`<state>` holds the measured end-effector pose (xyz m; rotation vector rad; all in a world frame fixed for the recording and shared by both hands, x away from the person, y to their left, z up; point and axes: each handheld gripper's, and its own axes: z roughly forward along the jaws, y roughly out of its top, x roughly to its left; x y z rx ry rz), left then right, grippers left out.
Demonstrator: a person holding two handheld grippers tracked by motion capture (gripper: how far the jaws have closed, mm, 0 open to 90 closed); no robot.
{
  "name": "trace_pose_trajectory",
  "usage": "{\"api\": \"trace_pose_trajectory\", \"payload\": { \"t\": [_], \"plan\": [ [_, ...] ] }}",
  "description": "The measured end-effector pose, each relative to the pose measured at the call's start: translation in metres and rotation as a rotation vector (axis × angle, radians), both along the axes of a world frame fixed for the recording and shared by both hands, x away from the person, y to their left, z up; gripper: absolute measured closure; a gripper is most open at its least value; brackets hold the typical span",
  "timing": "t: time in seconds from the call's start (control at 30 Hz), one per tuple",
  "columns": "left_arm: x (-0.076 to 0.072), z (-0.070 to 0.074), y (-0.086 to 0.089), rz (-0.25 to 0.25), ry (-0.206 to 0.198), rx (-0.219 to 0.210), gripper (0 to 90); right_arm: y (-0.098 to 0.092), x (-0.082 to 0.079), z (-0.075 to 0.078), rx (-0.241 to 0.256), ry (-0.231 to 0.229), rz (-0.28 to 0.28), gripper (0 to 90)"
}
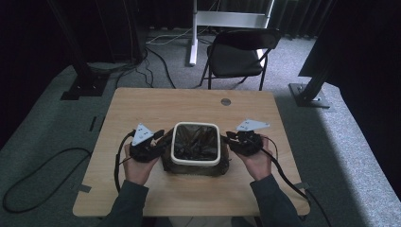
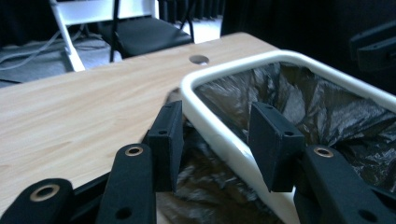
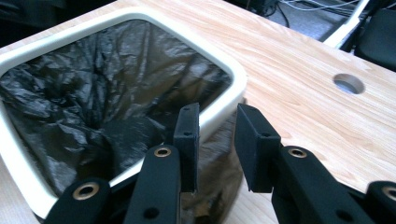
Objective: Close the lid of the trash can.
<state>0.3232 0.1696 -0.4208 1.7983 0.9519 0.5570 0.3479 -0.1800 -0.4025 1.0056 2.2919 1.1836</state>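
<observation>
Found the bin (image 1: 196, 163) near the middle of the table (image 1: 142, 104), upright, lined with a black bag (image 3: 116, 79) and capped by a white rim ring (image 1: 196, 125). Had the left gripper (image 1: 164, 137) at the bin's left side and the right gripper (image 1: 228, 137) at its right, one held in each hand.

Straddled the rim (image 2: 233, 63) with the left gripper (image 2: 219, 135): one jaw outside over the folded-down bag, the other inside the opening, both spread with clear gaps to the ring. Did much the same with the right gripper (image 3: 217, 126) near a corner of the rim (image 3: 236, 77), jaws apart and clamping nothing (inner pad close to the ring, though contact could not be told).

Judged as the step of getting a two-sided hold on the ring, not yet made. Called next for closing both pairs squarely on the rim, pinching ring and bag together or ring alone, then moving both hands evenly so as not to tip the bin or let the slick bag slide.
</observation>
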Motion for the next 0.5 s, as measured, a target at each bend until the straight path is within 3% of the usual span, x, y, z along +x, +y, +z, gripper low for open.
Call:
{"api": "trace_pose_trajectory", "payload": {
  "t": [0.17,0.27,0.5],
  "plan": [
    [-0.004,-0.003,0.017,0.035,0.006,0.013,56.0,-0.014,0.001,-0.002,-0.011,0.002,-0.027,68.5],
    [-0.007,-0.013,0.034,0.057,0.026,0.018,55.9,-0.027,0.003,-0.007,-0.028,0.01,-0.036,66.4],
    [-0.009,-0.031,0.053,0.103,0.068,0.019,55.1,-0.043,0.005,-0.023,-0.049,0.018,-0.039,61.7]
  ]
}}
